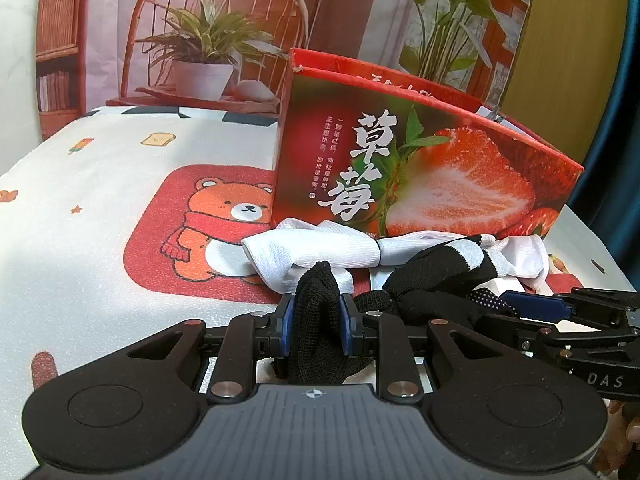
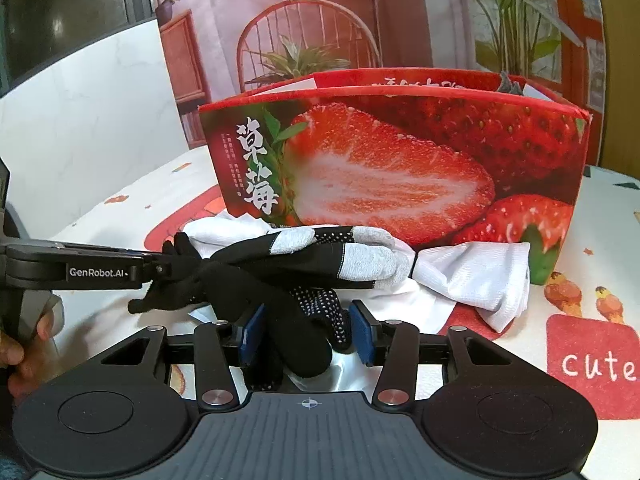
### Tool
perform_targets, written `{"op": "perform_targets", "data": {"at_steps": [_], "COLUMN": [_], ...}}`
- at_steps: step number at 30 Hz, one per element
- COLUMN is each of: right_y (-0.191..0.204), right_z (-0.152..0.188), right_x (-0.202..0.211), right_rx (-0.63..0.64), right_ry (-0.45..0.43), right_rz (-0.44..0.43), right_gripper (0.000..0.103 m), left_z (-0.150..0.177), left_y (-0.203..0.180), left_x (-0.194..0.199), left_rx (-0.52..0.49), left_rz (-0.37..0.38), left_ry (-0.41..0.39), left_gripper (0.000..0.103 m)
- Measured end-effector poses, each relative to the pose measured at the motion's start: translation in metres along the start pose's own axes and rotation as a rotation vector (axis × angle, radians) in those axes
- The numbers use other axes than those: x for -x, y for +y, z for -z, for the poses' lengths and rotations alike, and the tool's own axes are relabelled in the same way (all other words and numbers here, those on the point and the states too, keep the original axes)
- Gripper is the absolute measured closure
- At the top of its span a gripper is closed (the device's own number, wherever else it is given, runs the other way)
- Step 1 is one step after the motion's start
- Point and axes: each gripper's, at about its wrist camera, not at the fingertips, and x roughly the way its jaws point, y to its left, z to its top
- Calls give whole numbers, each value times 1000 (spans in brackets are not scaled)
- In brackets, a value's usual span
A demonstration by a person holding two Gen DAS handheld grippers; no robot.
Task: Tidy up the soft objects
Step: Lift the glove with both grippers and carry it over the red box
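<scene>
A tangle of socks lies in front of a red strawberry box point(image 1: 420, 168) point(image 2: 400, 160). It holds white socks point(image 1: 312, 252) point(image 2: 472, 276), a black and grey sock point(image 2: 360, 260) point(image 1: 460, 256), and black knit pieces. My left gripper point(image 1: 316, 316) is shut on a black knit sock point(image 1: 316, 288); in the right wrist view it enters from the left point(image 2: 160, 268), pinching that black fabric. My right gripper point(image 2: 306, 332) has a black sock with white grip dots point(image 2: 328, 308) filling the gap between its blue pads, which press on it. The right gripper point(image 1: 520, 304) also shows at the right of the left wrist view.
The table wears a white cloth point(image 1: 100, 168) with a bear print point(image 1: 224, 208) and a red "cute" patch point(image 2: 592, 364). The open-topped box stands upright just behind the pile. A printed backdrop hangs behind. A person's hand point(image 2: 16, 352) grips the left tool's handle.
</scene>
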Motion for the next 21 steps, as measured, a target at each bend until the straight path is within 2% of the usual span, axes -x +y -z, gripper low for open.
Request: {"op": "perform_targets", "data": {"at_steps": [2, 3, 4, 9, 21], "right_y": [0, 1, 1, 4, -4], "right_z": [0, -1, -1, -5, -37], "right_x": [1, 2, 2, 8, 45], "right_rx": [0, -3, -7, 2, -52], "right_ry": [1, -1, 6, 3, -153], "right_rz": [6, 10, -2, -20, -38], "right_gripper": [69, 79, 96, 96, 96], "left_z": [0, -1, -2, -10, -58], "left_y": [-4, -5, -7, -7, -19], "left_x": [3, 4, 7, 18, 60], "left_rx": [-23, -33, -36, -28, -39], "left_rz": [-11, -11, -10, 5, 51], "left_ry": [-11, -19, -27, -72, -236], "left_gripper": [81, 84, 85, 85, 86]}}
